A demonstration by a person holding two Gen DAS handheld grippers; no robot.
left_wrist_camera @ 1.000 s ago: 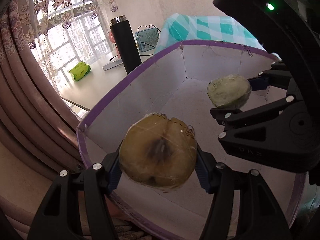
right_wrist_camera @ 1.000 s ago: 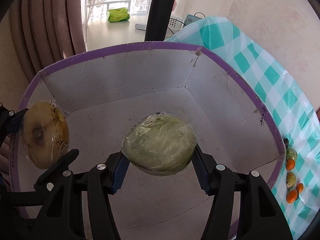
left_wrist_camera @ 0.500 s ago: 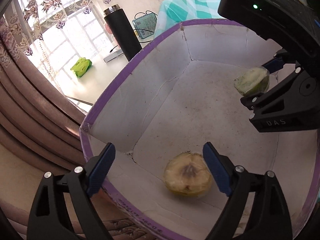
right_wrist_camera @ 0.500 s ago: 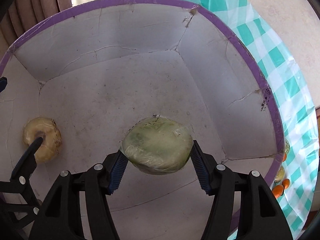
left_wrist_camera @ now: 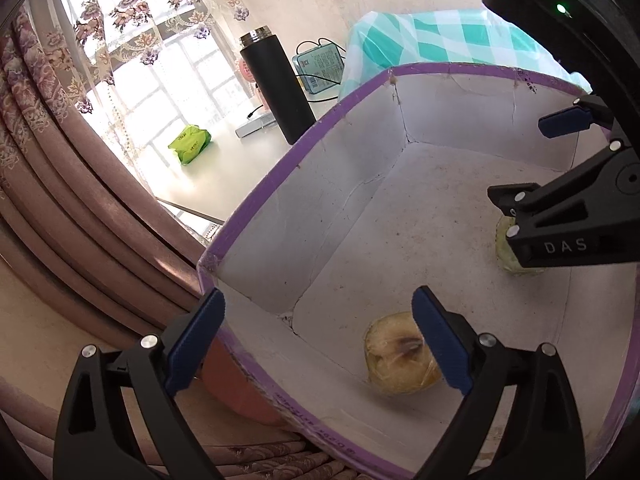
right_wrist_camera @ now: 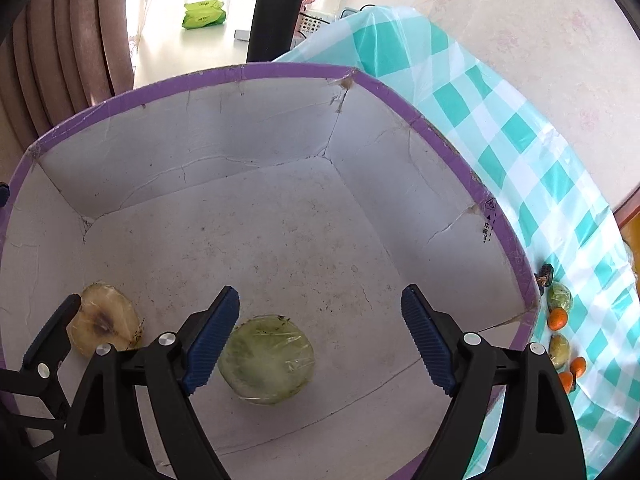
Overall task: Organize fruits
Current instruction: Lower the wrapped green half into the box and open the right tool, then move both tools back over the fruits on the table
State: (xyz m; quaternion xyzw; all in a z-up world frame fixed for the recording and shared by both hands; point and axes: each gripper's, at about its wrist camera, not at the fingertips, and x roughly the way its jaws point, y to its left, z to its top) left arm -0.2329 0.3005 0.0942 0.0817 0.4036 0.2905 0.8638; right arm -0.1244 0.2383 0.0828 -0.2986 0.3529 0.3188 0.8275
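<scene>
A white cardboard box with a purple rim (left_wrist_camera: pixel 280 168) (right_wrist_camera: pixel 280 72) holds two plastic-wrapped fruit halves. The yellow half (left_wrist_camera: pixel 400 356) (right_wrist_camera: pixel 102 320) lies on the box floor near its left wall. The green half (right_wrist_camera: pixel 266 360) (left_wrist_camera: pixel 506 248) lies on the floor to its right. My left gripper (left_wrist_camera: pixel 316 340) is open and empty above the box's near left corner. My right gripper (right_wrist_camera: pixel 320 340) is open and empty above the green half, and it shows in the left wrist view (left_wrist_camera: pixel 536 164).
Several small oranges and wrapped fruits (right_wrist_camera: pixel 560 320) lie on the teal checked tablecloth (right_wrist_camera: pixel 520 140) right of the box. A black flask (left_wrist_camera: pixel 276 88) (right_wrist_camera: pixel 280 8), a green packet (left_wrist_camera: pixel 190 144) and a small device stand on the table beyond. Curtains hang at left.
Both grippers opened and let their fruit halves go. The yellow half dropped to the box floor first, then the green half. Both grippers have risen a little.
</scene>
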